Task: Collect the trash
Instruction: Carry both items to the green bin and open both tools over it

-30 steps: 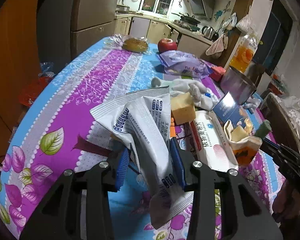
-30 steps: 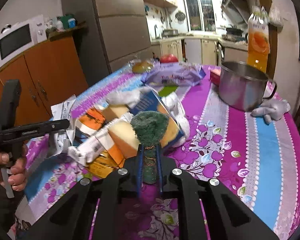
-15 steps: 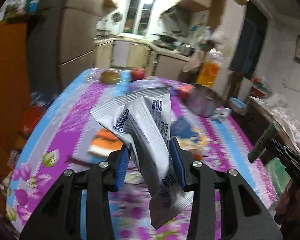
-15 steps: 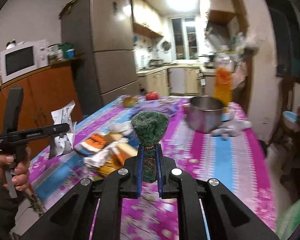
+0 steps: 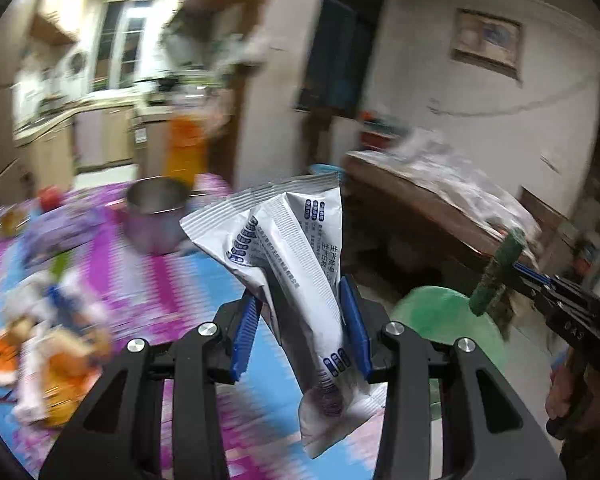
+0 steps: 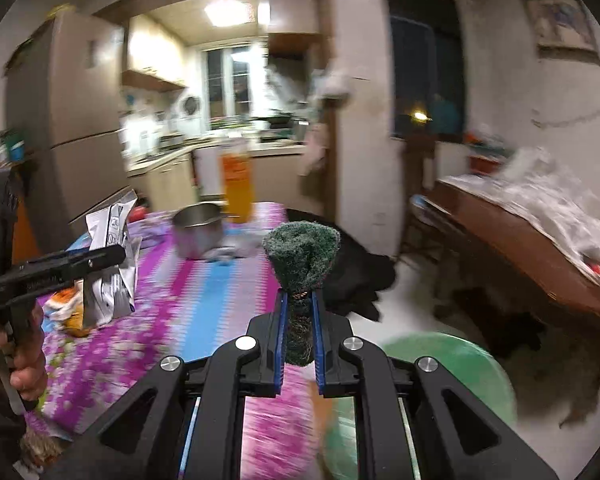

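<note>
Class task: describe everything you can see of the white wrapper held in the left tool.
The crumpled white plastic wrapper with blue print looks thin and glossy, with crimped, ribbed seal edges. It stands roughly upright, clamped at its narrowed waist between the blue pads of the left tool, top flaring wide, bottom end hanging below. It is in the air above the table; only the pads touch it.

- You are in a lived-in home, in a dining space that opens onto a kitchen.
- Behind the table (image 6: 204, 280) with its purple-and-blue flowered cloth you see a tall fridge (image 6: 80, 128), wall cabinets (image 6: 152, 60) and a lit window (image 6: 230, 80) over the counter.
- A steel pot (image 6: 198, 232) and an orange drink bottle (image 6: 236, 184) stand on the table.
- A framed picture (image 5: 486, 42) hangs on the white wall above a cluttered wooden sideboard (image 6: 520, 232).
</note>
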The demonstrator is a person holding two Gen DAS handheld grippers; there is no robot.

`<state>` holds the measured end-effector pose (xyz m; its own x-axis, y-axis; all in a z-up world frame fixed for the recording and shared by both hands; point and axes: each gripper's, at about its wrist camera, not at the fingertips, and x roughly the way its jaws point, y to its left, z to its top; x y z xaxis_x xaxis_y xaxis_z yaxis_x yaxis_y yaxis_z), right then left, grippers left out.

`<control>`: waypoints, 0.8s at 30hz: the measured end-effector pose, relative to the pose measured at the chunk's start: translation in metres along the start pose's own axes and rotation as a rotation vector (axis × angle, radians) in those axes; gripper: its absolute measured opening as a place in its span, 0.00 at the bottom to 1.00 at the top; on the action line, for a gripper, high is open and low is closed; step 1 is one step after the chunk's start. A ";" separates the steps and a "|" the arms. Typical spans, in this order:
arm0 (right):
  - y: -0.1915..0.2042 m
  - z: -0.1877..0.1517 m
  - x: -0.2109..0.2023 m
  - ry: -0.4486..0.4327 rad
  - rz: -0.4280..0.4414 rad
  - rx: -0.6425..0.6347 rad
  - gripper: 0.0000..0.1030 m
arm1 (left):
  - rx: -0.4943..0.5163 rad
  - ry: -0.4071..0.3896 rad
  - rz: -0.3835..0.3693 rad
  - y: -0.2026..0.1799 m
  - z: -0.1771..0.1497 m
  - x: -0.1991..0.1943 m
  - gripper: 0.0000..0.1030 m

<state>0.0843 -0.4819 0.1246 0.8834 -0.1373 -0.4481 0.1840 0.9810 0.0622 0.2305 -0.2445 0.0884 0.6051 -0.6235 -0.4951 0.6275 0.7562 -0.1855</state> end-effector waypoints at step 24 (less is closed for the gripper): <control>-0.200 -0.098 0.069 0.290 -0.077 0.274 0.12 | 0.146 0.280 -0.144 -0.169 -0.056 0.195 0.38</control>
<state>0.0657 -0.6742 -0.0062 0.7113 -0.1256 -0.6916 0.3873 0.8911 0.2364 0.2148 -0.4828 -0.0237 0.3596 -0.6279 -0.6903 0.7728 0.6150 -0.1569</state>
